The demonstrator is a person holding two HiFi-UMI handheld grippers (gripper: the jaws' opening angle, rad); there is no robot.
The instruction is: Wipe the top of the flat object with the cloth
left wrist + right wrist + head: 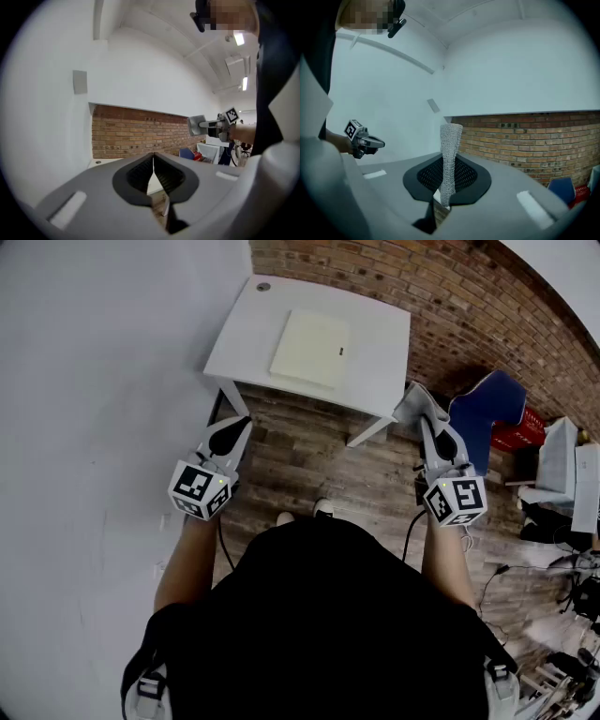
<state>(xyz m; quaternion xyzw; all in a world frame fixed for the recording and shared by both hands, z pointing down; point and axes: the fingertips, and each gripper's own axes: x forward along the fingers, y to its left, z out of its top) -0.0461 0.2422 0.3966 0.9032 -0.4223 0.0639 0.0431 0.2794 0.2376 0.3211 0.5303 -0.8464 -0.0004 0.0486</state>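
Note:
A pale flat square object [310, 348] lies on a small white table [375, 367] against the brick wall. My right gripper [429, 418] is shut on a grey cloth [416, 401], which stands up between the jaws as a knitted strip [450, 154] in the right gripper view. It hovers just off the table's right corner, above the floor. My left gripper [227, 435] is shut with nothing in it, near the table's left front leg. In the left gripper view its jaws [153, 174] meet, and the right gripper with the cloth [198, 125] shows beyond them.
A blue chair [487, 413] and a red crate [518, 432] stand right of the table. White shelving and cables [562, 484] crowd the far right. A white wall [94, 381] runs along the left. Wood-plank floor [300, 465] lies between me and the table.

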